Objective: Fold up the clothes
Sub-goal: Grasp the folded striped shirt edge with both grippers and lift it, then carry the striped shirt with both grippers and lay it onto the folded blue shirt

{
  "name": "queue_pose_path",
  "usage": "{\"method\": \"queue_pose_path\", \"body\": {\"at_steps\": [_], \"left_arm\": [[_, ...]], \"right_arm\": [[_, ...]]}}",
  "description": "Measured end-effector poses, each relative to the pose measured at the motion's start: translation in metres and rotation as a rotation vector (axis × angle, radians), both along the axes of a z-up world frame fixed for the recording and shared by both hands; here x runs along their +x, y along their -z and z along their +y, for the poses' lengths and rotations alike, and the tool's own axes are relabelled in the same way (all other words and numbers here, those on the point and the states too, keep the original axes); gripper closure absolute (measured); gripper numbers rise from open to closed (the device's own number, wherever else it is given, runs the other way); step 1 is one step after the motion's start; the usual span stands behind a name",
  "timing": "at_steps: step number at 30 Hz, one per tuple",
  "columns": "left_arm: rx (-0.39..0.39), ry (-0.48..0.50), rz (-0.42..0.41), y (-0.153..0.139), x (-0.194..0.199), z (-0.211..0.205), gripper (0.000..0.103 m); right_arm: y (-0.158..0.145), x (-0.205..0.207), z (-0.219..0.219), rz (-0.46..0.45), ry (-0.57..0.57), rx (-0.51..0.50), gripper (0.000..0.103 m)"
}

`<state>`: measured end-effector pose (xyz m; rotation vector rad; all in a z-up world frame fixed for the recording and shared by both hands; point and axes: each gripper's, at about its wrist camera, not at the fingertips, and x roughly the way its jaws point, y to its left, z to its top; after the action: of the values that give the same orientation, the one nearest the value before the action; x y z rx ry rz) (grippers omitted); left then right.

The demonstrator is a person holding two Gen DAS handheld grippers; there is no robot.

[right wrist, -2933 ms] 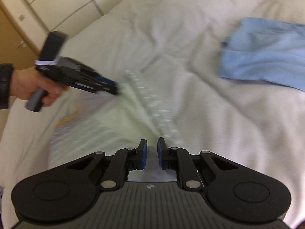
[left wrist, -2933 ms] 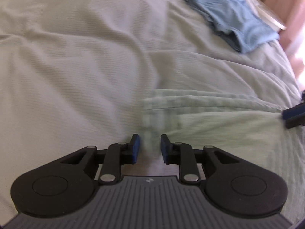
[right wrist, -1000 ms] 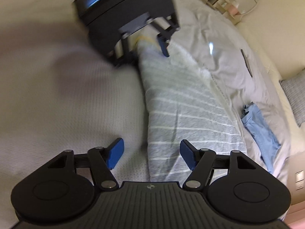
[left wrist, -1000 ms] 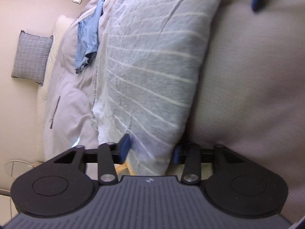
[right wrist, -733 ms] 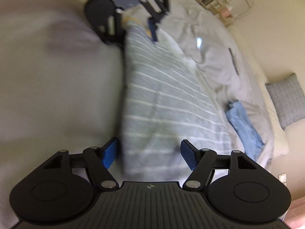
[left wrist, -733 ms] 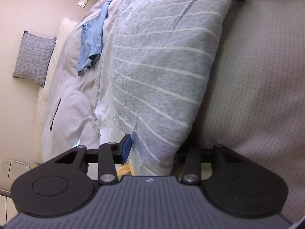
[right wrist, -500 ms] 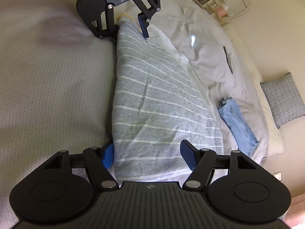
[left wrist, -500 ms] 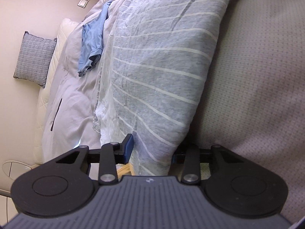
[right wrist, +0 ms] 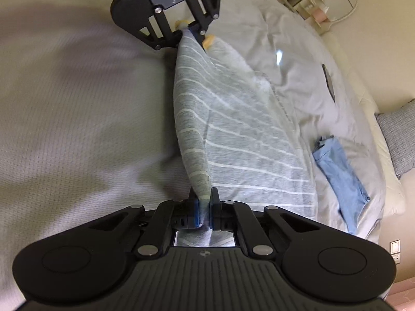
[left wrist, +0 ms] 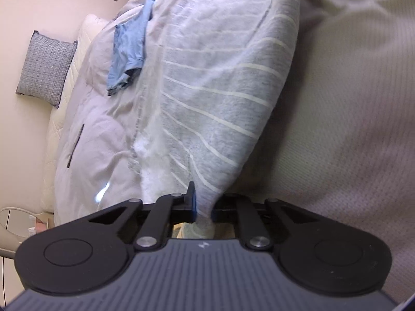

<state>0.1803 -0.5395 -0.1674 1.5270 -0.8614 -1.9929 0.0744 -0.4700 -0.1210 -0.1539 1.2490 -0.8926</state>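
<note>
Grippers, left (left wrist: pixel 203 208) and right (right wrist: pixel 205 211), clamp opposite ends of my striped shirt (right wrist: pixel 233 129), stretched above the bed (right wrist: pixel 77 103); its folding remains unfinished, blue garment (right wrist: pixel 339 178) already folded.

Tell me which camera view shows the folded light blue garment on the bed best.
The right wrist view: the folded light blue garment lies unobstructed on the pale duvet. In the left wrist view the grey striped shirt overlaps its edge.

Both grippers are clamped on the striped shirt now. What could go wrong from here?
The left gripper and right gripper each pinch only a narrow bunched bit of the grey striped shirt, so an edge might slip out. The shirt's loose side drapes toward the folded blue garment and could drag it.
</note>
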Motion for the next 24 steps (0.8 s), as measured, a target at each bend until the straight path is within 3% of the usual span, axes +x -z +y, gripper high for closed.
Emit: {"method": "queue_pose_path", "body": {"at_steps": [6,14,19,24], "left_arm": [[0.008,-0.003,0.028,-0.065,-0.012,-0.003,0.097],[0.059,-0.009,0.08,-0.149,-0.062,-0.017,0.097],[0.107,-0.055,0.13,-0.187,-0.11,-0.06,0.097],[0.121,-0.109,0.153,-0.218,-0.164,-0.138,0.097]], "right_arm": [[-0.06,-0.023,-0.004,-0.043,-0.016,-0.026,0.1],[-0.151,-0.084,-0.027,-0.054,-0.035,-0.064,0.1],[-0.184,-0.138,-0.067,-0.055,-0.052,-0.1,0.101],[-0.202,-0.206,-0.128,-0.089,-0.087,-0.13,0.101]]}}
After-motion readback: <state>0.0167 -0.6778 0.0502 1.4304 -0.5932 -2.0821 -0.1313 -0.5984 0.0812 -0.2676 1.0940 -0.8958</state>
